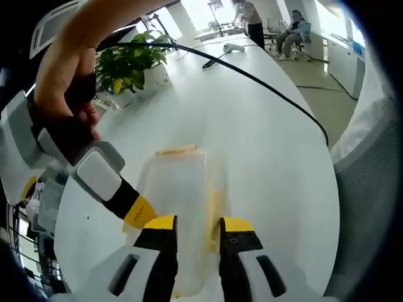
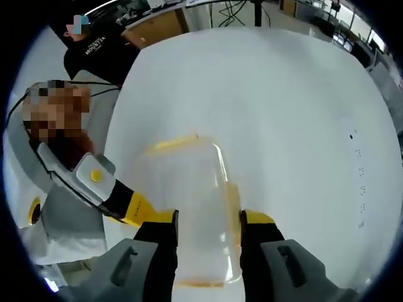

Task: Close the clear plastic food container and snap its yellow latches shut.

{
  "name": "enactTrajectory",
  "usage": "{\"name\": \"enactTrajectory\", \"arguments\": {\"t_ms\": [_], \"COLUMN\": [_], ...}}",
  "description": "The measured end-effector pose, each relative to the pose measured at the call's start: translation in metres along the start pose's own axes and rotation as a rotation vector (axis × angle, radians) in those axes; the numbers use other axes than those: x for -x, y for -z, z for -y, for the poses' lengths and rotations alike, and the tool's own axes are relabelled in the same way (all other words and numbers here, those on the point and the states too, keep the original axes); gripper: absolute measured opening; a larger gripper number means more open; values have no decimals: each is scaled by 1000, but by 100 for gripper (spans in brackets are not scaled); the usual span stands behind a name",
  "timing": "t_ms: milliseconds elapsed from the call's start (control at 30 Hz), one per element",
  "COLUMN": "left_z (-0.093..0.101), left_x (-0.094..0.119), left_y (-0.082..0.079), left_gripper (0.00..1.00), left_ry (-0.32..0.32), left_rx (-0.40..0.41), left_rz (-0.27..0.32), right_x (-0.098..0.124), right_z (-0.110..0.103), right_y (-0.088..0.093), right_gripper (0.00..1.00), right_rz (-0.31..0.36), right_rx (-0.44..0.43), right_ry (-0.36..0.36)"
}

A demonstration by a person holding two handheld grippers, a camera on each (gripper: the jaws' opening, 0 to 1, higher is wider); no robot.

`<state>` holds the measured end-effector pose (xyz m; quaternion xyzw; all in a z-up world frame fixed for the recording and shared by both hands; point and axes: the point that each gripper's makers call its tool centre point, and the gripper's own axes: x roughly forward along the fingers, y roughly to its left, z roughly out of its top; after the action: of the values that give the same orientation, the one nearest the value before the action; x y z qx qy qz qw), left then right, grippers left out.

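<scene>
The clear plastic food container (image 1: 179,189) lies on the white table (image 1: 271,176) with its lid on top. One yellow latch (image 1: 176,150) shows at its far end and another (image 1: 216,207) along its right side. My left gripper (image 1: 198,229) hovers over the near end, open, with the container seen through the gap. The right gripper's yellow tip (image 1: 140,211) touches the container's left edge. In the right gripper view the container (image 2: 182,207) sits under my open right gripper (image 2: 208,223). There the left gripper's tip (image 2: 135,207) comes in from the left, against the container's side.
A potted plant (image 1: 129,66) stands at the far left of the table. A black cable (image 1: 264,85) runs across the table, past a small white device (image 1: 233,47). A person sits in a chair (image 1: 291,31) beyond. Another person in a black shirt (image 2: 101,53) stands off the table's edge.
</scene>
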<state>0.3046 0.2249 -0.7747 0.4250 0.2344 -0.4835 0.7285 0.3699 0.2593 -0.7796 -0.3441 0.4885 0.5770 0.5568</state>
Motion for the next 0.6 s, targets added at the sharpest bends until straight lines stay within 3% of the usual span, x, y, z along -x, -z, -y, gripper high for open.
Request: {"name": "enactTrajectory", "arguments": {"t_ms": [600], "left_z": [1], "left_x": [-1], "left_y": [0], "left_gripper": [14], "left_ry": [-20], "left_rx": [-20], "left_rz": [-15], "right_x": [-1], "right_z": [1], "right_y": [3], "right_gripper": [34], "right_rz": [-106], "right_rx": [-4], "right_ry": [0]}}
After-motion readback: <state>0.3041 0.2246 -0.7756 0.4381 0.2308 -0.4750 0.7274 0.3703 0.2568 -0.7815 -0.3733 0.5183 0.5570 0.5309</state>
